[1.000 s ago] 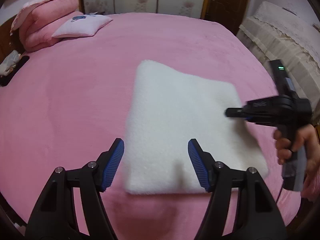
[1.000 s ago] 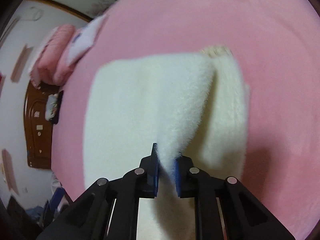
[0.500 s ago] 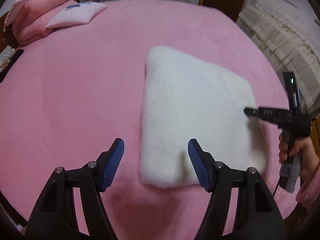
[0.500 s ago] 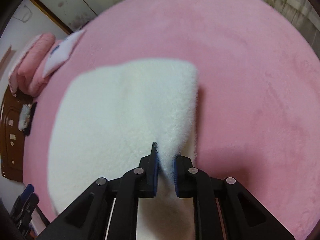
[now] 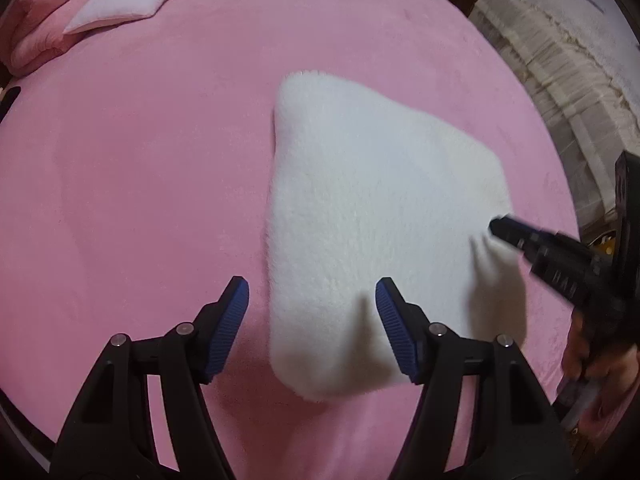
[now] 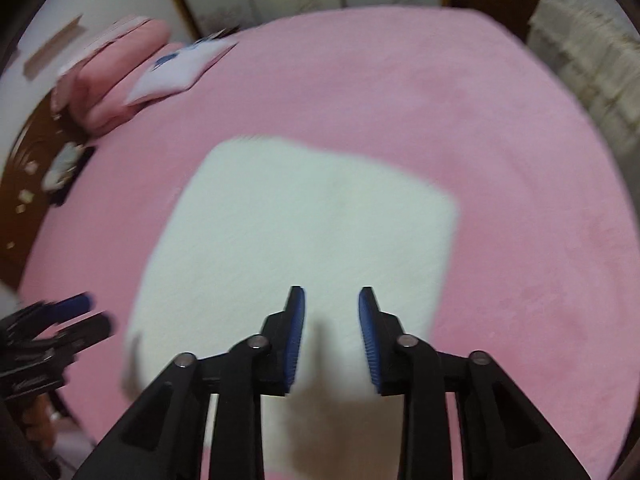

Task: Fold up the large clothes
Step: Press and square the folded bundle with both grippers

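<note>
A white fleece garment (image 5: 380, 200) lies folded into a thick pad on the pink bed (image 5: 140, 160). My left gripper (image 5: 312, 320) hovers over its near left corner. Its jaws are closing, and the blue pads touch nothing. One finger is over the fleece and the other over the bedspread. My right gripper (image 5: 498, 227) is at the garment's right edge, where the fleece rises in a small peak to its tip. In the blurred right wrist view, the fleece (image 6: 300, 220) fills the narrow gap of the right gripper (image 6: 331, 328). The left gripper (image 6: 86, 316) shows at the lower left there.
A pale pillow (image 5: 128, 0) and a rolled pink quilt (image 5: 36, 32) lie at the bed's far left. Cream-covered furniture (image 5: 560, 60) stands past the right side. A hand (image 5: 592, 352) holds the right gripper's handle. A dark wooden bedside unit (image 6: 24, 200) stands at the left.
The right gripper carried the lifted flap across, so the garment now reads as one flat pad, and its pads stand slightly wider. The left gripper moved in over the near left corner, its jaws a little narrower.
</note>
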Demonstrator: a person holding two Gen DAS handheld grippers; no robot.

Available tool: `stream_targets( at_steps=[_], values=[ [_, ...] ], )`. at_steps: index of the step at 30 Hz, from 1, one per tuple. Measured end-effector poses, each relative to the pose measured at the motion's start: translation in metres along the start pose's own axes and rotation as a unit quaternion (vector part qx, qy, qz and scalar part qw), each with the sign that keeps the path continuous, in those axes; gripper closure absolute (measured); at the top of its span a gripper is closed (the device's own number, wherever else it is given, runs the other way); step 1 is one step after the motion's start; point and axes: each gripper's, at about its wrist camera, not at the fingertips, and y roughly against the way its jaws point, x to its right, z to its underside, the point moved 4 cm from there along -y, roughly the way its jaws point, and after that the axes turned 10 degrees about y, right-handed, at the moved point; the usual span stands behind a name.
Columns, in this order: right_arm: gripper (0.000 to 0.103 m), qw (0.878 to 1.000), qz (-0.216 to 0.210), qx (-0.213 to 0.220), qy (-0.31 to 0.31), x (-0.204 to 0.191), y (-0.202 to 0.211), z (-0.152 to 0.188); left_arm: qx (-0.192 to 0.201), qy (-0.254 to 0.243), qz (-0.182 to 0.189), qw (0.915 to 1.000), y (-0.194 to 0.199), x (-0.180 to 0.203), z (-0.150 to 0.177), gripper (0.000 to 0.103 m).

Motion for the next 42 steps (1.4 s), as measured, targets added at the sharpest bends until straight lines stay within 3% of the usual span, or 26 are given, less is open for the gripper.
stream_targets(
  at_steps=[1,2,4,7,11,14,18,20,21,22,25,27,29,33,39,42],
  values=[
    [0.096,1.0,-0.013,-0.014,0.004,-0.013,-0.007,0.009,-0.003,-0.008,-0.006,0.9999,-0.004,0.002,0.003,0.062],
    [0.098,1.0,-0.014,-0.023,0.011,-0.024,-0.013,0.018,-0.017,-0.023,-0.018,0.9994,-0.013,0.004,0.01,0.069],
    [0.098,0.999,-0.008,-0.036,0.016,-0.039,-0.028,0.044,-0.016,-0.031,-0.021,0.9992,-0.022,0.002,0.02,0.072],
    [0.098,0.999,0.009,-0.044,-0.013,-0.053,-0.043,0.085,-0.052,-0.009,-0.019,0.9984,-0.038,-0.012,0.032,0.072],
    [0.102,0.998,0.014,-0.056,-0.004,-0.049,-0.043,0.115,-0.069,-0.018,-0.028,0.9971,-0.047,-0.025,0.046,0.072],
    [0.103,0.996,-0.01,-0.085,-0.023,-0.05,-0.039,0.138,-0.051,-0.044,-0.038,0.997,-0.049,-0.031,0.056,0.072],
    [0.103,0.995,0.019,-0.098,0.001,-0.052,-0.016,0.172,-0.031,-0.057,-0.043,0.9969,-0.04,-0.023,0.053,0.073],
    [0.103,0.997,0.015,-0.082,0.003,-0.057,0.001,0.178,-0.001,-0.08,-0.04,0.996,-0.025,-0.02,0.05,0.075],
    [0.103,0.999,-0.013,-0.051,-0.004,-0.065,0.014,0.174,0.013,-0.084,-0.032,0.9958,-0.018,-0.02,0.049,0.075],
    [0.103,0.999,-0.043,-0.028,-0.008,-0.039,0.023,0.199,0.022,-0.084,-0.02,0.9961,-0.013,-0.021,0.045,0.075],
    [0.103,0.99,-0.136,0.024,-0.04,-0.066,0.019,0.18,0.03,-0.055,0.008,0.998,-0.015,-0.031,0.028,0.075],
    [0.103,0.986,-0.156,0.03,-0.052,-0.076,-0.001,0.178,0.034,-0.042,0.007,0.9985,-0.026,-0.036,0.012,0.077],
    [0.103,0.984,-0.157,0.048,-0.071,-0.082,-0.03,0.165,0.046,-0.03,0.015,0.9984,-0.039,-0.044,-0.002,0.078],
    [0.103,0.971,-0.164,0.102,-0.143,-0.071,-0.043,0.138,0.067,-0.008,0.051,0.9964,-0.063,-0.036,-0.039,0.077],
    [0.103,0.98,-0.099,0.116,-0.128,-0.066,-0.063,0.117,0.108,-0.021,0.038,0.9932,-0.104,-0.026,-0.11,0.077],
    [0.103,0.98,-0.103,0.107,-0.129,-0.01,-0.059,0.094,0.107,-0.021,0.022,0.9938,-0.128,-0.019,-0.142,0.077]
  ],
)
